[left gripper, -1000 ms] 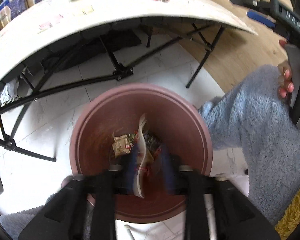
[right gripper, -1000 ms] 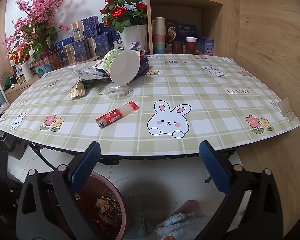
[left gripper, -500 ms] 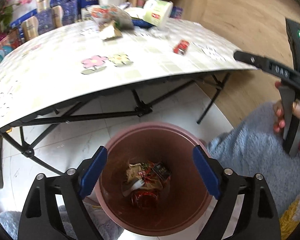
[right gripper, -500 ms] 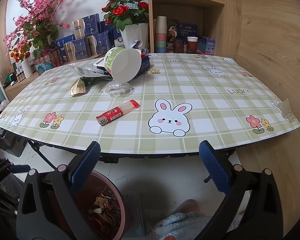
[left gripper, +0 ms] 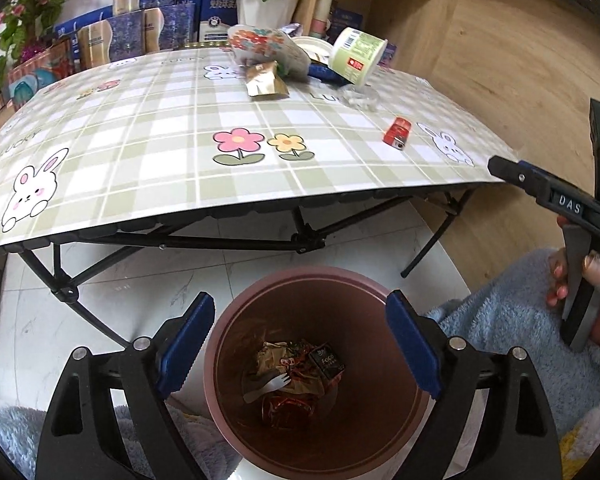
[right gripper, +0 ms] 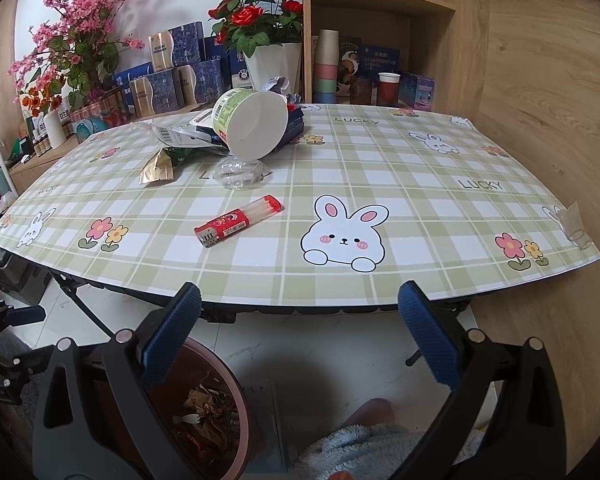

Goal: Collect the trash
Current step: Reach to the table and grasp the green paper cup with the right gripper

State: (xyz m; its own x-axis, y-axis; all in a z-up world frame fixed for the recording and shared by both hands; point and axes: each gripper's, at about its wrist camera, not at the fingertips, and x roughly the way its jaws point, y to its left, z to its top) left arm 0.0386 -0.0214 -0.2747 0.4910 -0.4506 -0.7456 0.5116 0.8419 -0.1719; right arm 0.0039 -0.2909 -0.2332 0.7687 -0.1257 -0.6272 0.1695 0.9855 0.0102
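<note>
Folding table (right gripper: 420, 216) with a green checked rabbit cloth, trash lying on it
A red lighter (right gripper: 238, 222) lies near the front edge; behind it a crumpled clear plastic piece (right gripper: 240, 172), a gold wrapper (right gripper: 158, 168) and a tipped paper bowl (right gripper: 254, 130); a pink bin (left gripper: 320, 380) stands on the white tile floor (left gripper: 100, 304) below

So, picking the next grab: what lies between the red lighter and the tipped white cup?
A crumpled clear plastic wrapper, seen in the right wrist view between lighter and cup.
</note>
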